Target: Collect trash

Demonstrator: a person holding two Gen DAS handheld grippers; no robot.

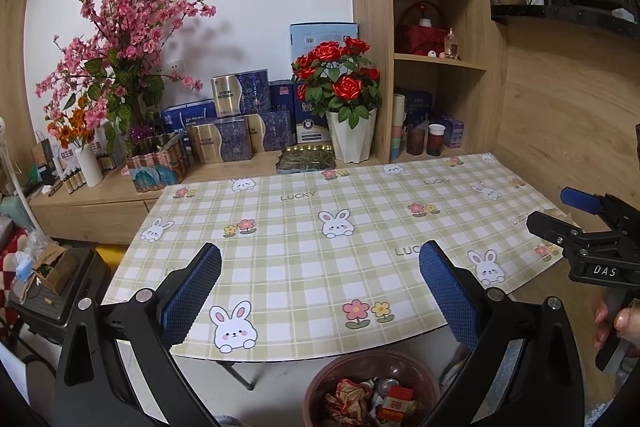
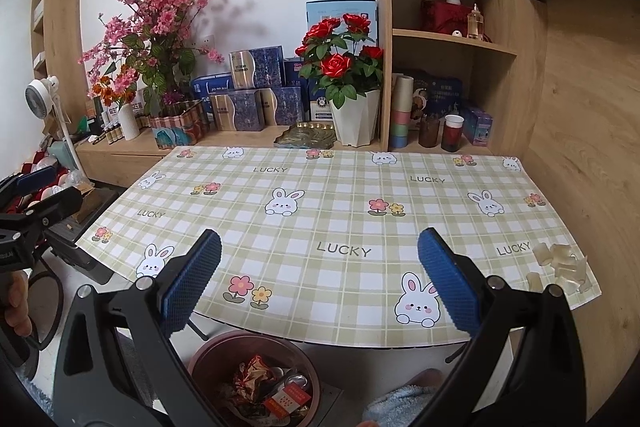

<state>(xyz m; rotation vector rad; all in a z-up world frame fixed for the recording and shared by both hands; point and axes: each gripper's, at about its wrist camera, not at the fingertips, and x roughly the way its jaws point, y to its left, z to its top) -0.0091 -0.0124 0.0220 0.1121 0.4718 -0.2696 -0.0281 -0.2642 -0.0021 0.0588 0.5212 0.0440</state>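
A brown trash bin (image 1: 316,383) stands on the floor under the table's near edge and holds crumpled wrappers and a red box; it also shows in the right wrist view (image 2: 204,355). A clear crumpled plastic tray (image 2: 560,267) lies on the table's near right corner. My left gripper (image 1: 320,291) is open and empty above the near edge, over the bin. My right gripper (image 2: 320,287) is open and empty, left of the plastic tray. In the left wrist view the right gripper (image 1: 556,211) shows at the far right, in front of the plastic.
The table carries a green checked rabbit tablecloth (image 2: 340,211). Behind it a wooden ledge holds a rose pot (image 2: 356,123), pink blossoms (image 2: 160,23), blue boxes (image 2: 256,83) and a green tray (image 2: 306,135). Shelves (image 2: 448,39) stand back right. A fan (image 2: 40,95) stands left.
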